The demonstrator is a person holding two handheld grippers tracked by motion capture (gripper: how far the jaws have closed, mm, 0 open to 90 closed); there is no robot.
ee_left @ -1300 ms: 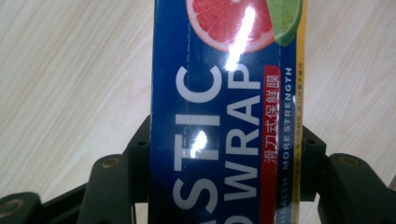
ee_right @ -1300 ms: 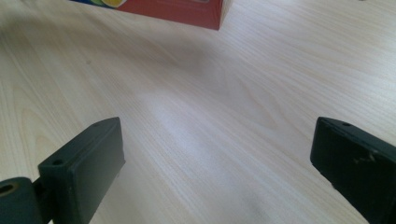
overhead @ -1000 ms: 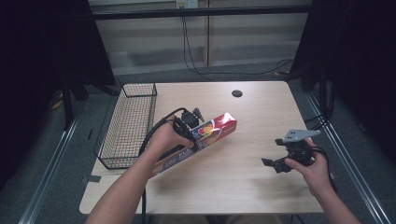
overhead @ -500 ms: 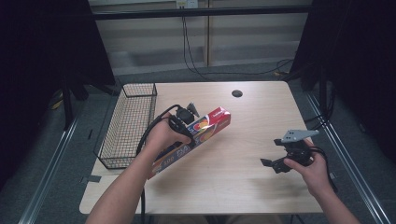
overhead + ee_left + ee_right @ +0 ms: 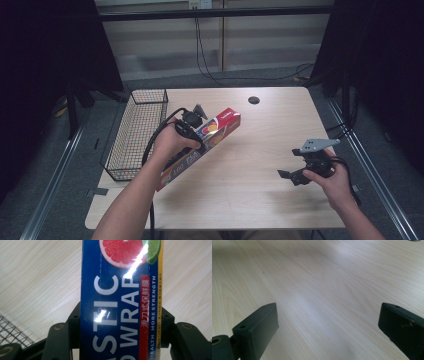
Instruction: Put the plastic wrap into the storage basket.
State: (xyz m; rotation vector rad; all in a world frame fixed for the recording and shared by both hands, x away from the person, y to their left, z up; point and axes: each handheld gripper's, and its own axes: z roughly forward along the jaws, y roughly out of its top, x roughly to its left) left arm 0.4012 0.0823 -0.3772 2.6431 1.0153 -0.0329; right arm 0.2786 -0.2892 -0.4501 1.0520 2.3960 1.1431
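The plastic wrap box [image 5: 202,143] was what we had in hand: a long blue carton with a red end and a picture of cut citrus fruit, clamped across its width in the left gripper [image 5: 186,131]. In the left gripper view the box [image 5: 121,300] ran straight up between the two black jaws, which pressed on its two long sides, and we could read "PLASTIC WRAP" in white letters along it, with a red strip of smaller print beside them. From the high view we saw the box lying slantwise over the left part of the wooden table [image 5: 260,165], its red end pointing toward the far middle and its near end toward the table's front left edge; whether it rested on the wood or hung just above it we could not tell. Just to its left stood the black wire basket [image 5: 134,135], a corner of whose mesh [image 5: 12,331] showed low in the left gripper view.

Our right gripper [image 5: 292,175] was well apart from the box, over the right side of the table. Its jaws stood wide apart with nothing but bare wood [image 5: 319,295] between them. A small dark round hole [image 5: 254,100] sat near the far edge.
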